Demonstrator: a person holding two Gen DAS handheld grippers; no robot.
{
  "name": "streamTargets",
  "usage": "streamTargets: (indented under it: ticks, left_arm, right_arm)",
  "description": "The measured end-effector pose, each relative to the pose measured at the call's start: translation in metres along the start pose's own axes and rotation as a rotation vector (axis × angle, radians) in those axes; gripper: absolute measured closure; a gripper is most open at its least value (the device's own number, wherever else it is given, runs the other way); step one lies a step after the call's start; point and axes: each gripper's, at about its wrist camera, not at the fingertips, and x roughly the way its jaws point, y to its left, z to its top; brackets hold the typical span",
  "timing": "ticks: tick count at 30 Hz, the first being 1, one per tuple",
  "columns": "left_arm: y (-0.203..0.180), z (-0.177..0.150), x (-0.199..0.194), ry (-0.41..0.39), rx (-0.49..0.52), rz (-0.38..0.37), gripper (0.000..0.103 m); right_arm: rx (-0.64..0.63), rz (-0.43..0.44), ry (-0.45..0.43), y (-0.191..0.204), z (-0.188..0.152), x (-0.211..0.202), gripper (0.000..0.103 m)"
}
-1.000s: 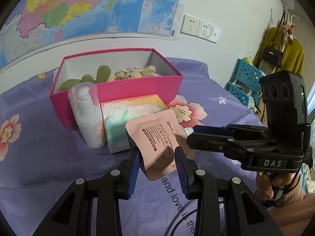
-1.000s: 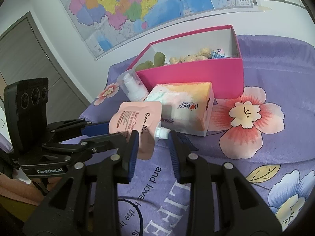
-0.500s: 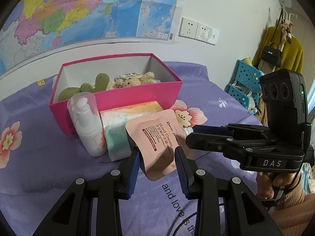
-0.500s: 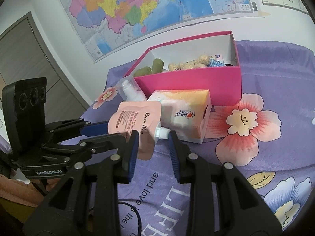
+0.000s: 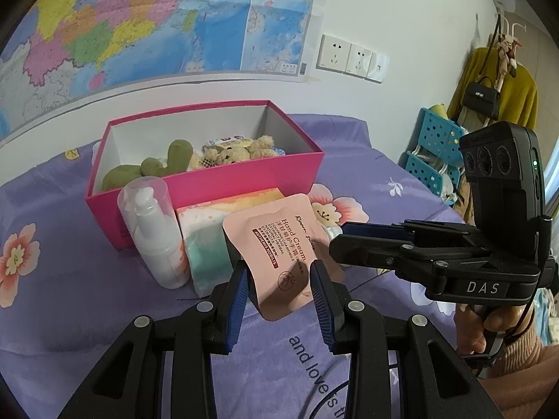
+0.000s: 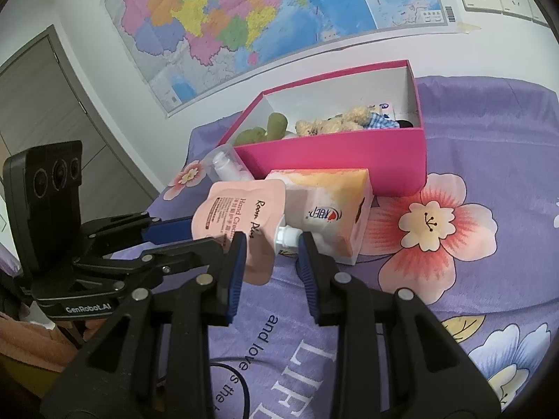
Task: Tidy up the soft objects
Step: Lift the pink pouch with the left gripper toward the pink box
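A pink hand cream pouch (image 5: 279,244) hangs above the purple bedspread (image 5: 70,296). My left gripper (image 5: 279,279) is shut on the pouch's lower end. From the right, my right gripper (image 6: 270,244) is shut on the pouch (image 6: 241,209) at its top corner and white cap (image 6: 288,235). Just behind stand a tissue pack (image 5: 202,241) and a white pump bottle (image 5: 153,230). Behind them is an open pink box (image 5: 209,178) holding a green plush (image 5: 174,160) and a teddy bear (image 5: 227,153).
The bed runs along a white wall with a map and sockets (image 5: 349,56). Blue baskets (image 5: 433,146) and a hanging yellow coat (image 5: 503,83) stand off the bed's right side. A person's hand (image 5: 489,317) grips the right gripper's handle.
Both grippers keep their hold on the pouch. The box and the items before it sit slightly lower in both views.
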Motion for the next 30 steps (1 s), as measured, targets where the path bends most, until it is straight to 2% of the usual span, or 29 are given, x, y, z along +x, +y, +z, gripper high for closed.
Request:
streamTargets:
  ticks: [30]
  left_arm:
    - [0.001,0.015,0.002,-0.026,0.017,0.008,0.068]
  right_arm:
    - [-0.014,-0.008,-0.04,0.0,0.017,-0.007,0.069]
